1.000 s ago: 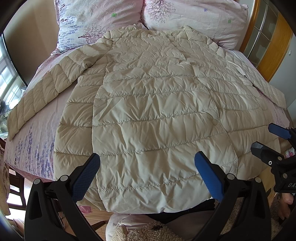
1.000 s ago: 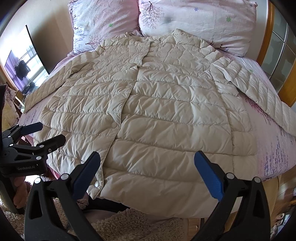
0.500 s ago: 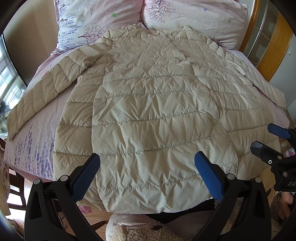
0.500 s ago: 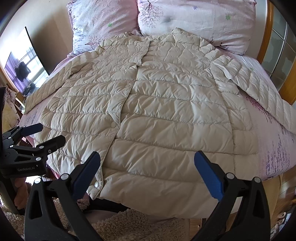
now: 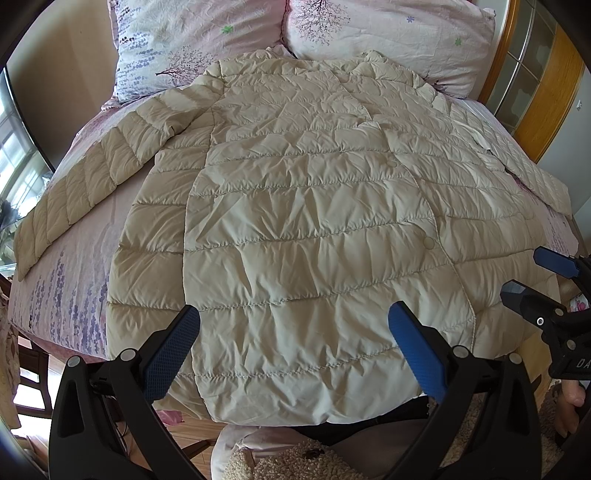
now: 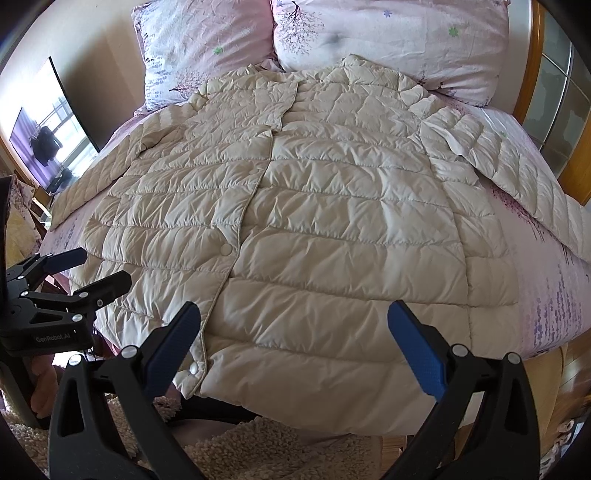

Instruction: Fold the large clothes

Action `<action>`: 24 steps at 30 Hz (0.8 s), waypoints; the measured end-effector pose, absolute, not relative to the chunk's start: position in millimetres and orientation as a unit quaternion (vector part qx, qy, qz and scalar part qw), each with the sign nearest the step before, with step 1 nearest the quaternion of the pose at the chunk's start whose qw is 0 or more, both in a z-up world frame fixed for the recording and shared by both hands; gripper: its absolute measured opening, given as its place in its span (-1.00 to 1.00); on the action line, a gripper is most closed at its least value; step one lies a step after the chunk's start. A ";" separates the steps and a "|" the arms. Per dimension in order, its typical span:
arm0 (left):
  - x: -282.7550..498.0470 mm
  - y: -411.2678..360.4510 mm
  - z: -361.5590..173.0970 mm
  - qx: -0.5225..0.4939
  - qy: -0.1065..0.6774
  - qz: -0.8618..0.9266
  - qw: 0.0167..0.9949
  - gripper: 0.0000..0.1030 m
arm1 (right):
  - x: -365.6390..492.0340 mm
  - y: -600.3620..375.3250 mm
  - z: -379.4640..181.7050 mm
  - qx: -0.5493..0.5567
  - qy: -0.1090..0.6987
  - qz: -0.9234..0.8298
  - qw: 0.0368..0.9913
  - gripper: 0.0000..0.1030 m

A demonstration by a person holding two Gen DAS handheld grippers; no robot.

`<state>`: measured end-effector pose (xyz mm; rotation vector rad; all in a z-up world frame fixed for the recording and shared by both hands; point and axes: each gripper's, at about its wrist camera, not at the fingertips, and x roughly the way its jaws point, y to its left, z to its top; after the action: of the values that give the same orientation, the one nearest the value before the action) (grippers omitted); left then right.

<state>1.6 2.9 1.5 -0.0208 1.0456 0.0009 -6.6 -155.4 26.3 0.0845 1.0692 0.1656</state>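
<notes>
A large cream quilted down jacket [image 5: 303, 229] lies front-up and spread flat on the bed, collar toward the pillows, both sleeves stretched out to the sides; it also shows in the right wrist view [image 6: 332, 229]. Its hem hangs over the bed's near edge. My left gripper [image 5: 295, 350] is open and empty, hovering above the hem's left half. My right gripper [image 6: 295, 347] is open and empty above the hem's right half. Each gripper shows in the other's view, the right [image 5: 532, 273] and the left [image 6: 92, 269], both open.
The bed [image 5: 74, 280] has a pink floral sheet and two floral pillows [image 5: 388, 33] at the head. A wooden-framed glass cabinet [image 5: 532, 85] stands at the right. A dark TV screen [image 6: 55, 133] is at the left. A fluffy rug [image 6: 258, 450] lies below.
Nothing has moved noticeably; both grippers stay open over the hem, and the right wrist view has shifted only very slightly.
</notes>
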 end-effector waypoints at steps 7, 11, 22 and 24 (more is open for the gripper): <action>1.6 2.8 1.3 -0.010 0.500 0.000 0.866 0.97 | -7.2 -156.7 26.7 0.052 0.504 0.082 0.858 0.96; 1.6 2.8 1.3 -0.010 0.499 0.001 0.866 0.97 | -6.8 -159.0 25.8 0.058 0.504 0.083 0.858 0.96; 8.9 16.3 -8.3 -0.049 0.506 -0.024 0.861 0.97 | 1.8 -179.6 25.7 0.118 0.459 0.110 0.874 0.96; 10.3 19.1 -10.0 -0.069 0.507 -0.044 0.858 0.97 | 7.5 -193.6 24.3 0.154 0.443 0.118 0.875 0.96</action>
<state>10.3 19.1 -10.0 -0.1459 1.0653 -0.0927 7.5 -193.6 24.3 0.3211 0.9243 0.2472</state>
